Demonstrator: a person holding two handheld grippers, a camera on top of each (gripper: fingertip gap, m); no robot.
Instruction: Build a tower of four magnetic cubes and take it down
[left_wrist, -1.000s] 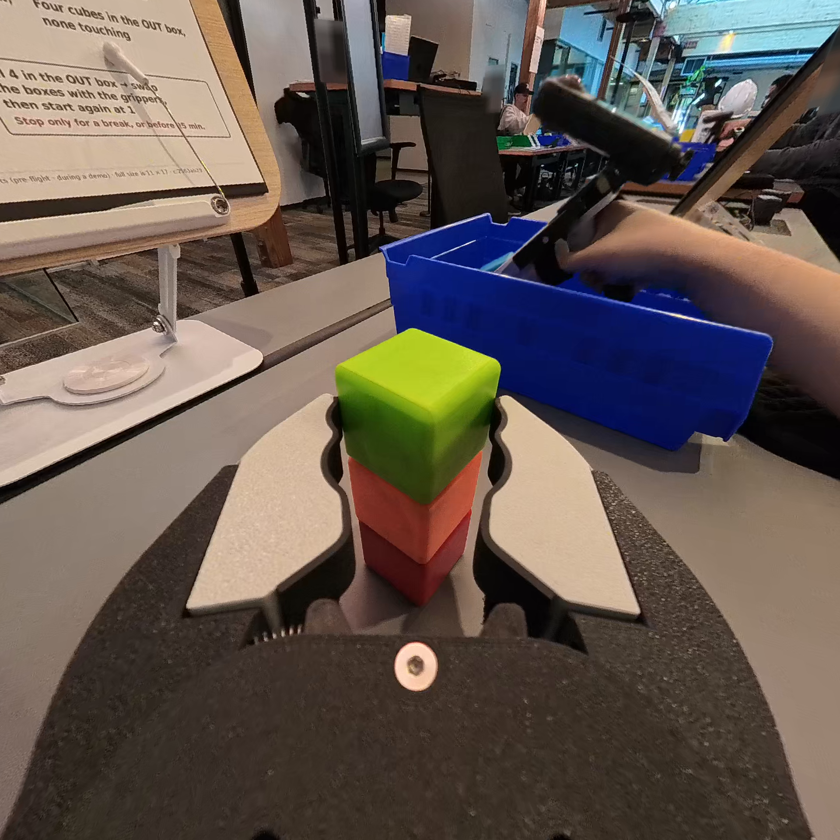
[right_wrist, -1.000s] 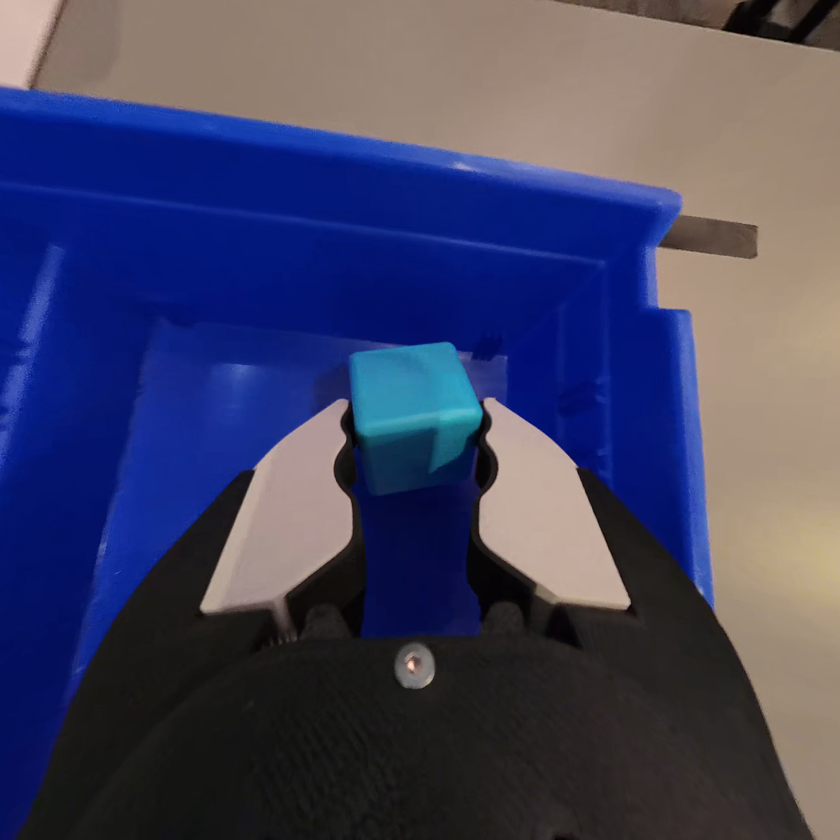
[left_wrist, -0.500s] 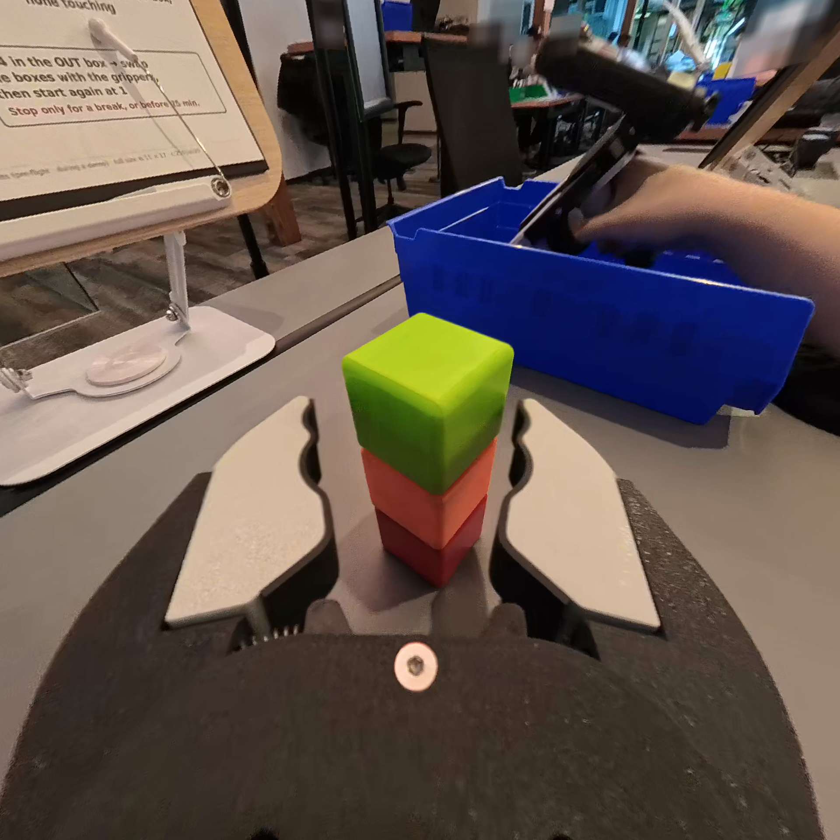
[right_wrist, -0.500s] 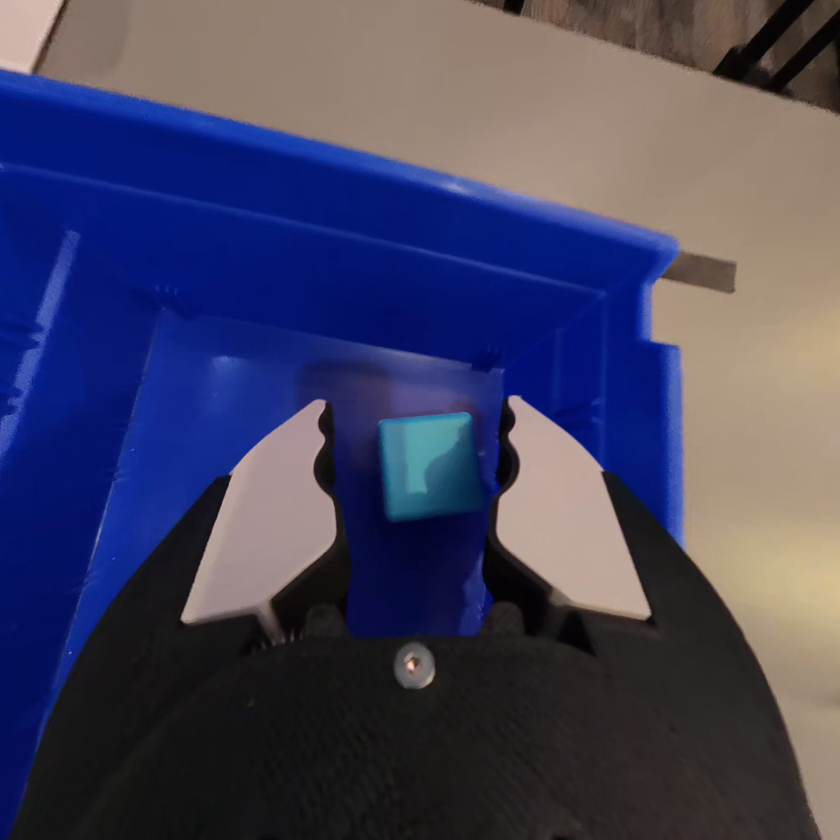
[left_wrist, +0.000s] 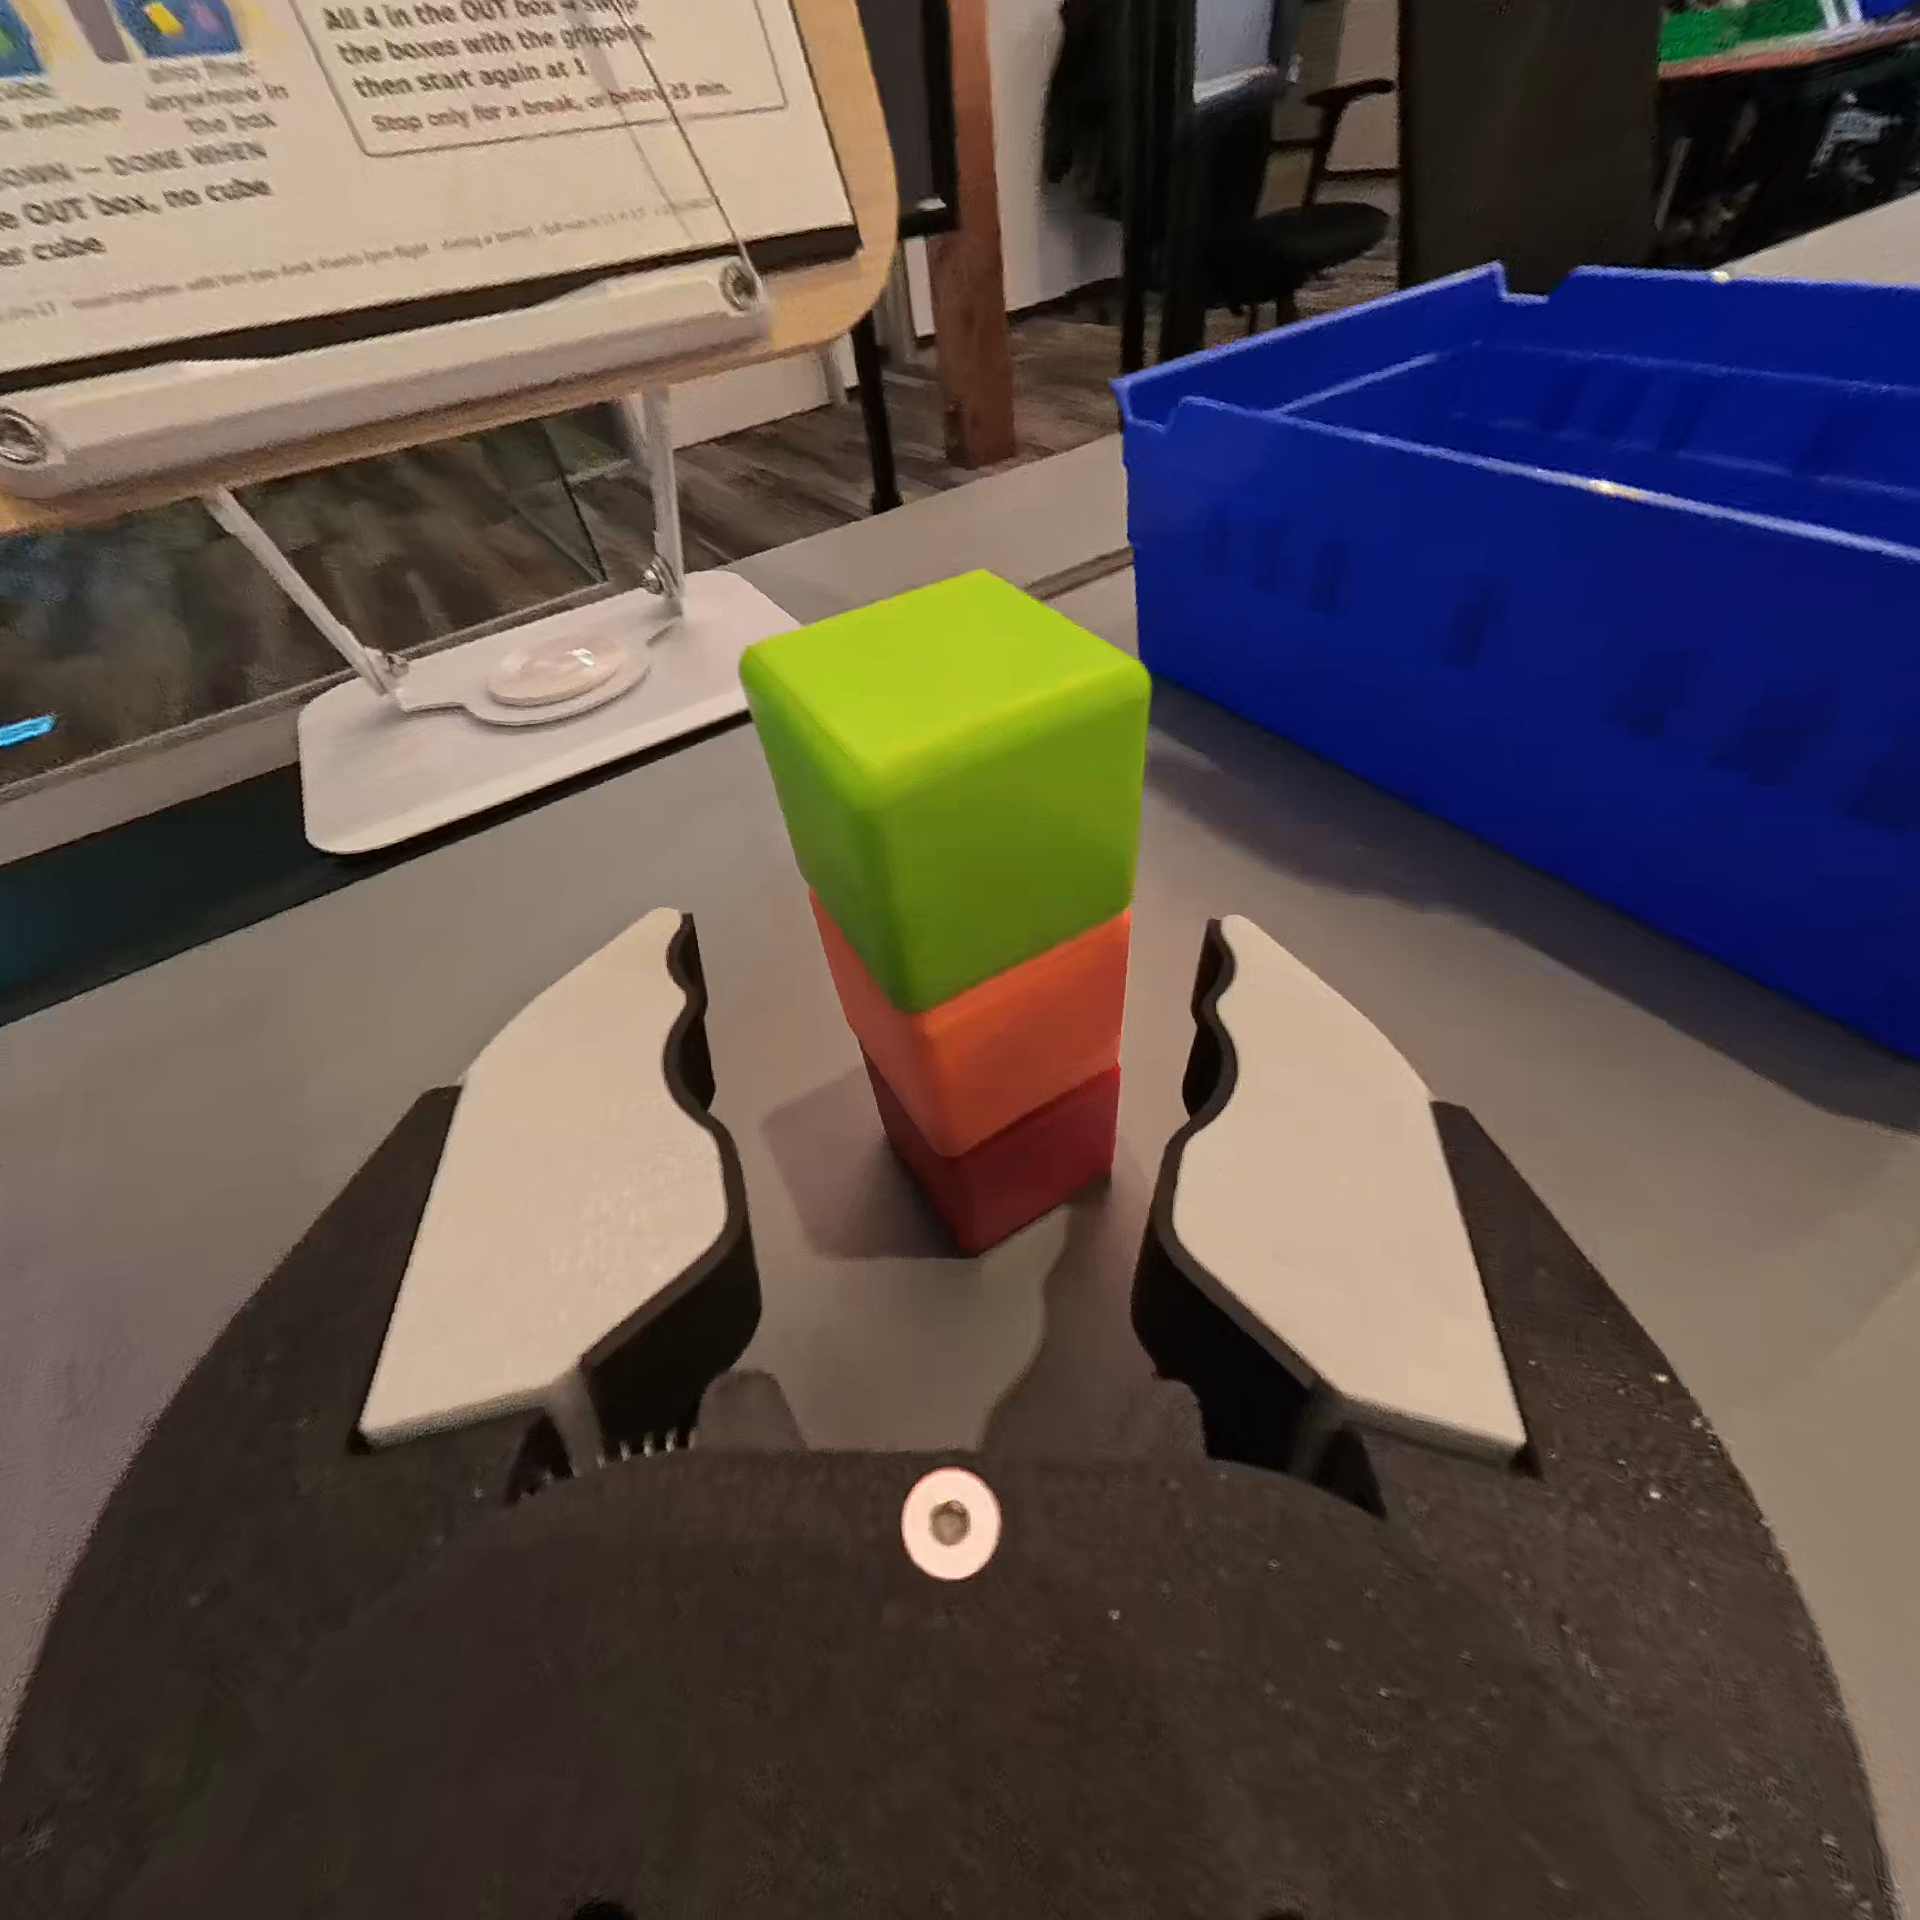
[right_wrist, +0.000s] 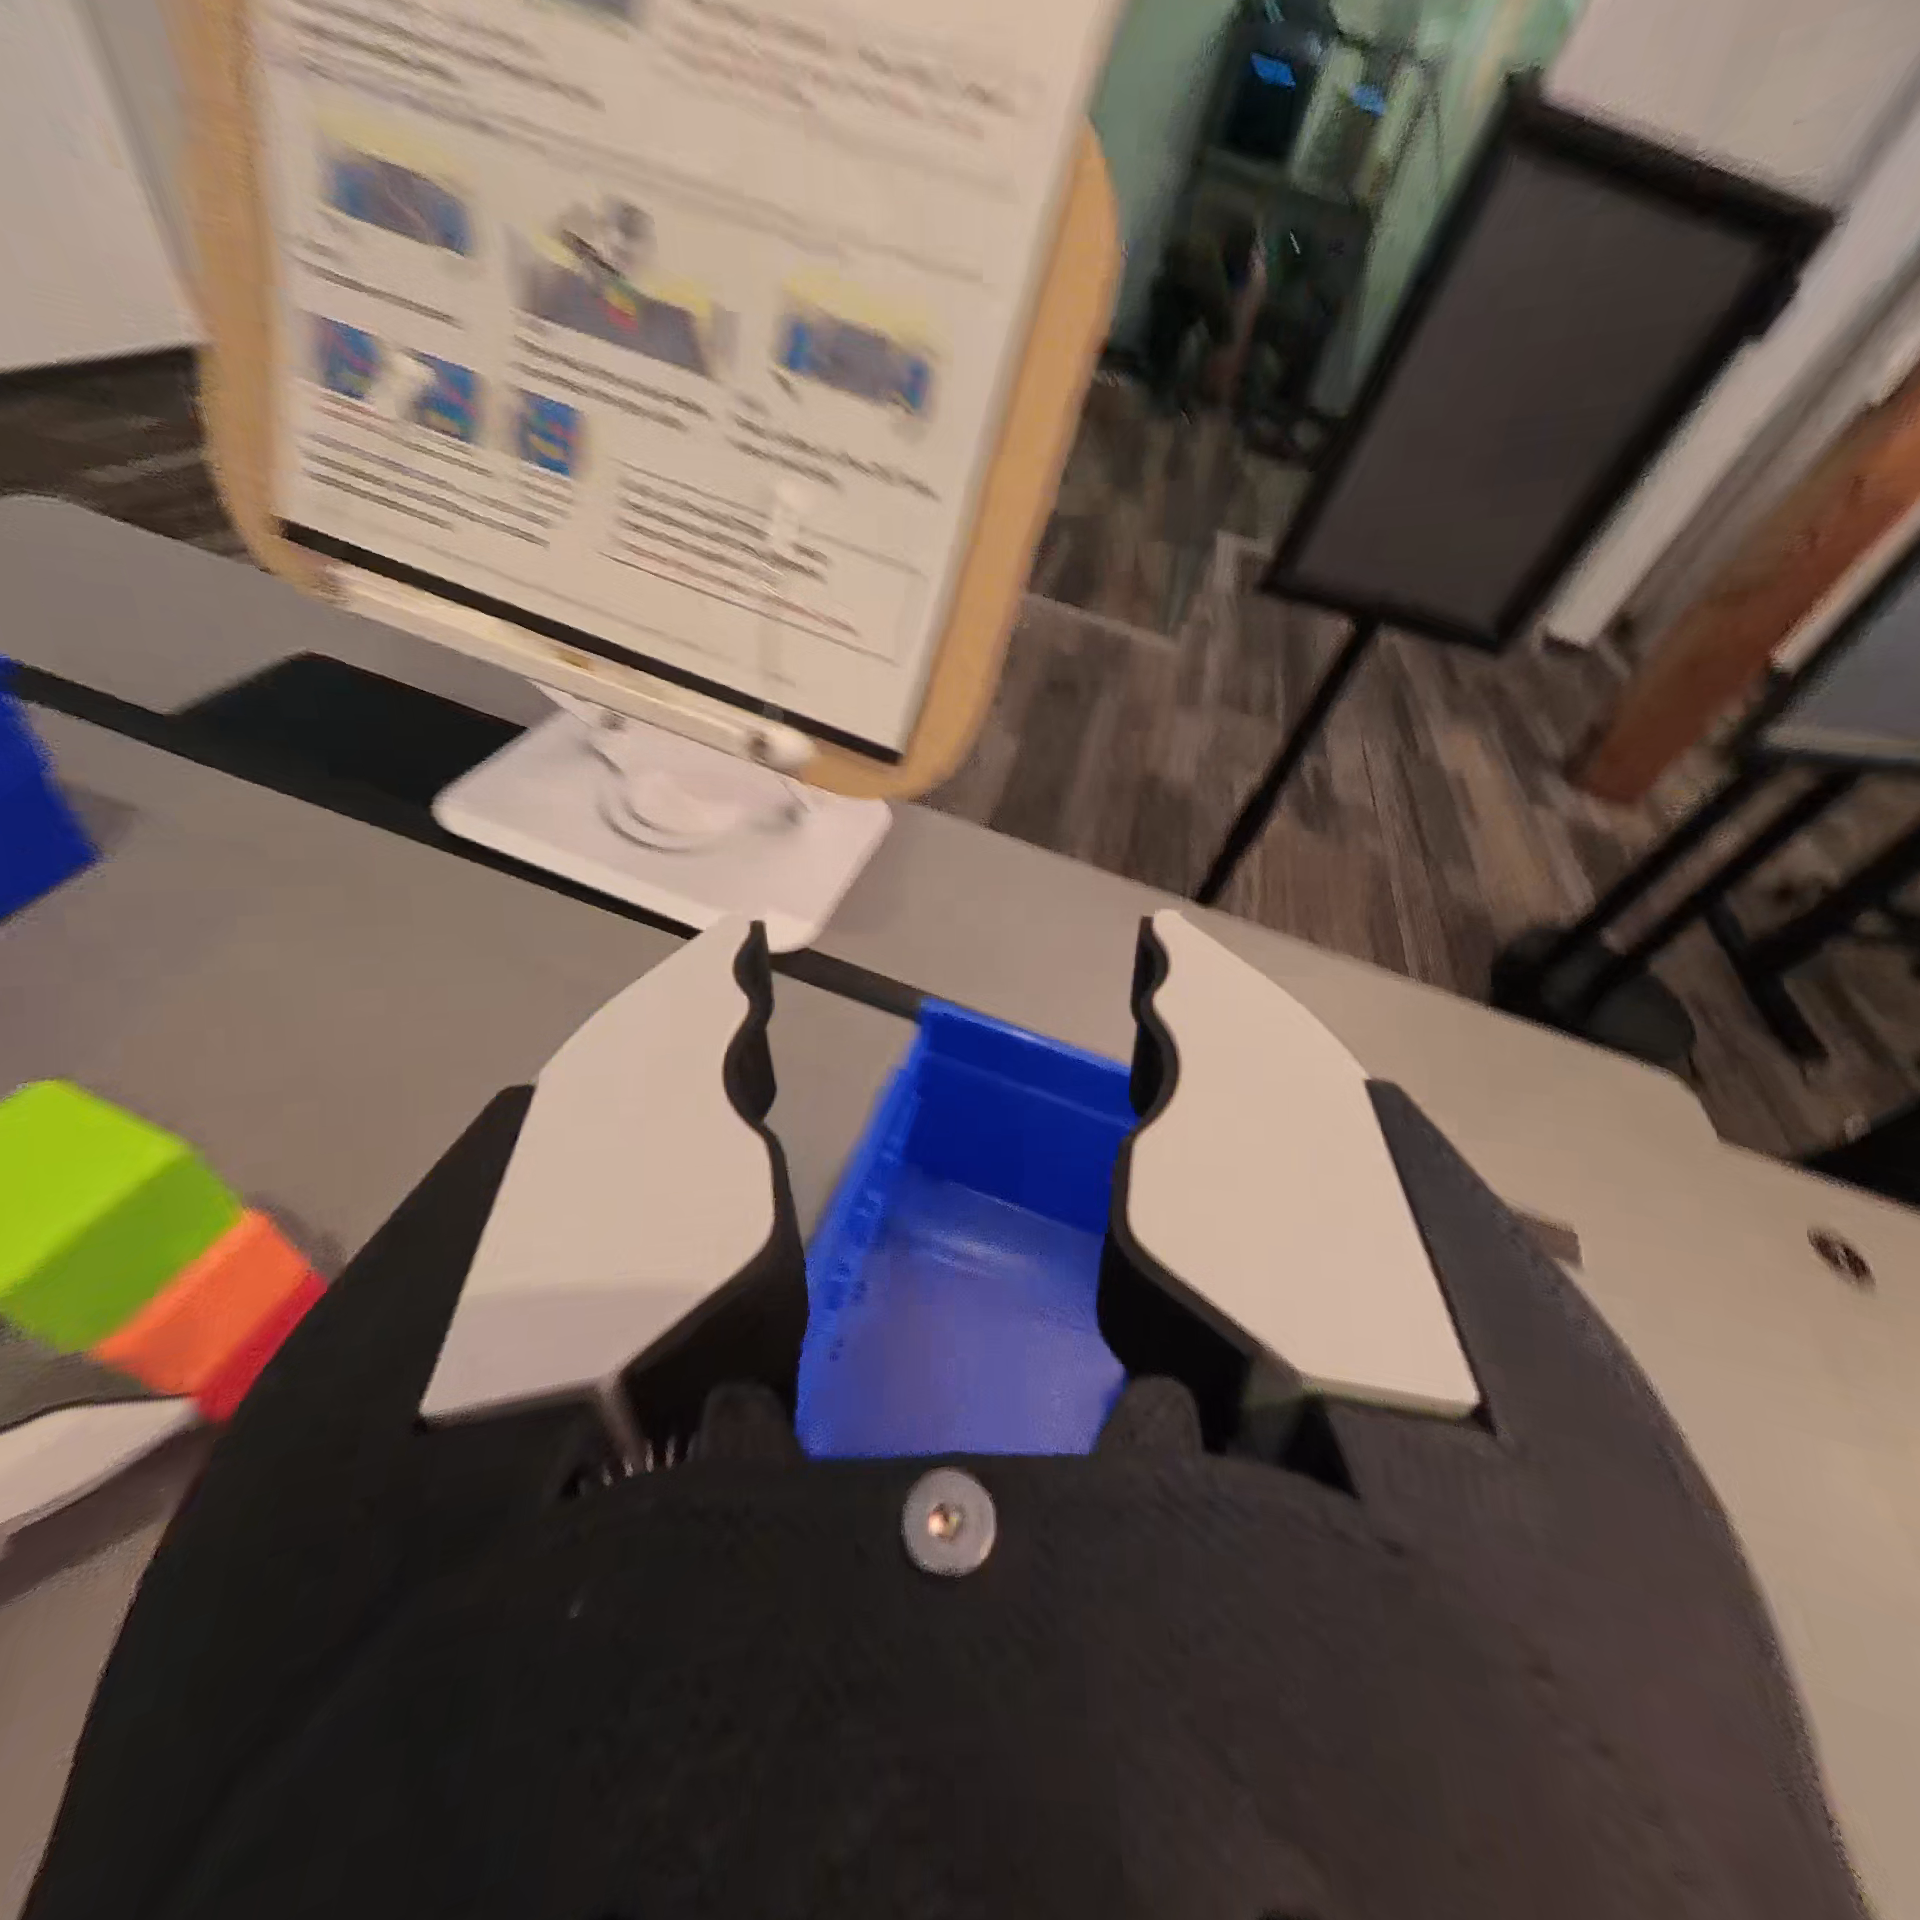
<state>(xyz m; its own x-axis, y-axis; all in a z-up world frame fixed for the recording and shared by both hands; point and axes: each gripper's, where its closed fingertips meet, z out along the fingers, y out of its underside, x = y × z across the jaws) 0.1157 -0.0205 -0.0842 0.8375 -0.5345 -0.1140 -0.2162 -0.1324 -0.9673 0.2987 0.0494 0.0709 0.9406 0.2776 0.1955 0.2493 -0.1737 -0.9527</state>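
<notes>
Grey bench (left_wrist: 312, 1091) carries your tower: green cube (left_wrist: 945, 779) on top, orange cube (left_wrist: 997, 1039) under it, red cube (left_wrist: 1013, 1164) at the bottom, standing upright on the matte top. Your left gripper (left_wrist: 951, 997) sits with its jaws apart on either side of the tower, touching none of the cubes. To the right of the tower stands a blue bin (left_wrist: 1507, 623), near but apart from it. Behind and to the left, a white stand (left_wrist: 499, 717) rests on the bench and props up a wood-edged board with a printed sheet (left_wrist: 416, 135).

Your right gripper (right_wrist: 945, 997) hangs above the bin (right_wrist: 966, 1299) with its jaws apart and nothing between them; the part of the bin floor that shows between the jaws is bare. From there the tower shows low at the left.

Beyond the bench you have wood-look flooring (right_wrist: 1195, 727), a dark panel (right_wrist: 1538, 364), office chairs and a wooden post (left_wrist: 966, 229). The right view is blurred.
</notes>
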